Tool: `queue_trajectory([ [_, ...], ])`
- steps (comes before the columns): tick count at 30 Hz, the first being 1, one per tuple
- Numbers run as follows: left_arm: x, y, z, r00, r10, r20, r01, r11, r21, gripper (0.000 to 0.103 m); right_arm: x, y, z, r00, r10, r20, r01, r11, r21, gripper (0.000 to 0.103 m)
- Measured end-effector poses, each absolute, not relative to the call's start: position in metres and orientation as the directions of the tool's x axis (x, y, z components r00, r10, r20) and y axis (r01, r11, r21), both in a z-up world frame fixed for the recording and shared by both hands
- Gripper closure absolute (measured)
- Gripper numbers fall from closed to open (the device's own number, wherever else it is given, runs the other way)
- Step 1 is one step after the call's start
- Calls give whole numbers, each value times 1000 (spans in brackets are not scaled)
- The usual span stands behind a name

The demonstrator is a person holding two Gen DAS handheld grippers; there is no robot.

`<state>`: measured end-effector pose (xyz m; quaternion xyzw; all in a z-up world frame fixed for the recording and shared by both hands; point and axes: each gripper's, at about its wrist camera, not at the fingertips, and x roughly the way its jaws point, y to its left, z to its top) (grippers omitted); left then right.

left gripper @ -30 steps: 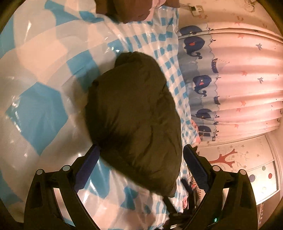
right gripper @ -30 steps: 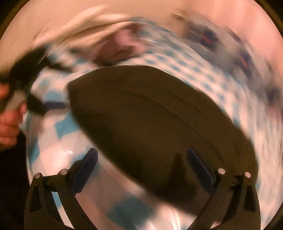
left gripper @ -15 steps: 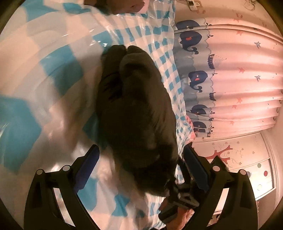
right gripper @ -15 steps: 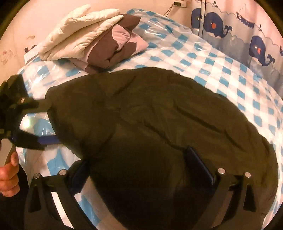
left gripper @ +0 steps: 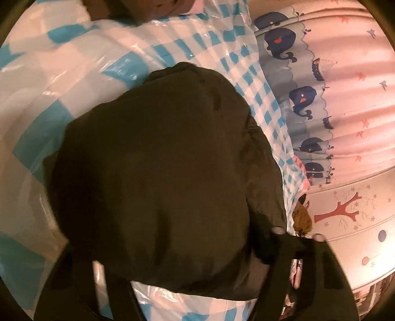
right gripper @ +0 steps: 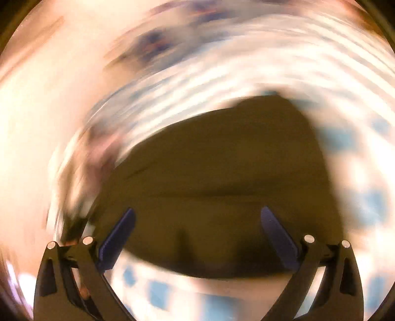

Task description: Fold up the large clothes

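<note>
Dark olive-black fabric fills the middle of the left wrist view: the garment (left gripper: 167,177), a bulky padded-looking mound, lies on the bed (left gripper: 49,81), which is covered in glossy blue-and-white checked plastic. Its right edge runs close to the bed's right side, where a whale-print curtain (left gripper: 321,103) hangs. At the far end of the bed sits part of a brown bundle (left gripper: 148,10). The left gripper (left gripper: 187,284) is low at the near hem; cloth drapes over where its fingertips would be, so I cannot tell whether the fingers are apart or clamped. No firm grasp is visible.

Right wrist view: heavily motion-blurred. The same garment (right gripper: 222,182) shows as a dark dome directly ahead. The right gripper (right gripper: 195,237) has its blue pads (right gripper: 118,237) spread wide, nothing between them, with the garment's near edge just beyond.

Handling judgement: soft, thick, springy, probably moderately heavy for its bulk; layers will puff back and slide on the slick plastic cover. Best hold is at an outer edge or corner, such as the near hem, pinching through all layers rather than the rounded top, where the fingers would only skim off.
</note>
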<state>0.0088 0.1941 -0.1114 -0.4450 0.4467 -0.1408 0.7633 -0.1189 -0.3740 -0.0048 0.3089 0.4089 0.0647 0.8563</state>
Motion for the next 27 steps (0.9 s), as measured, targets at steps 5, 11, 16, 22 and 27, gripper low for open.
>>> queue_trajectory([
  [5,6,190,-104,574,-603,-554,-138,595,-791,63,-169,-470,-62,640,453,-621,372,524,766,6],
  [11,6,194,-110,575,-628,-523,-139,556,-820,64,-155,-463,-98,676,608,-416,292,298,909,6],
  [16,6,195,-116,567,-638,-521,-159,535,-830,60,-130,-449,-98,663,616,-425,278,323,904,6],
  [22,8,192,-120,542,-631,-555,-165,567,-807,69,-123,-445,-96,653,604,-457,263,385,885,74],
  [27,11,187,-107,532,-625,-571,-120,612,-782,88,-122,-439,-80,672,626,-395,179,381,907,88],
])
